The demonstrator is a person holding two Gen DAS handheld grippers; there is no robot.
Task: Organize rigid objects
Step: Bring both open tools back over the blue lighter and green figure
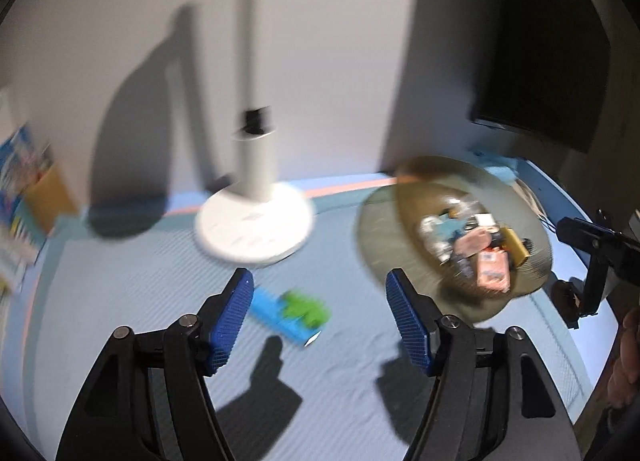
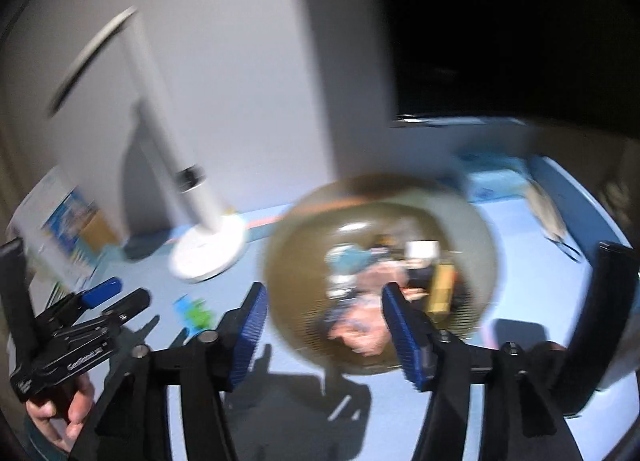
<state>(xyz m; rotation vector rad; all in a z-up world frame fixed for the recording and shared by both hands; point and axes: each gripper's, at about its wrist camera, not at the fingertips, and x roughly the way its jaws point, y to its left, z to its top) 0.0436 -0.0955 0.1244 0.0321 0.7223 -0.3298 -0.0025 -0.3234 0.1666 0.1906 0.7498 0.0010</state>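
A round olive-brown woven basket (image 1: 384,237) holding several small objects stands on the blue table; it also shows in the right wrist view (image 2: 296,221). A blue and green toy (image 1: 294,315) lies on the table left of the basket, also in the right wrist view (image 2: 194,313). My left gripper (image 1: 320,293) is open and empty, held above the toy. My right gripper (image 2: 324,311) is open and empty, held over the near side of the basket. Both views are blurred.
A white lamp with a round base (image 1: 254,227) stands behind the toy, near the wall. Boxes and books (image 1: 24,197) stand at the left edge. A blue box (image 2: 496,177) lies behind the basket. A dark screen (image 1: 552,61) hangs at the right.
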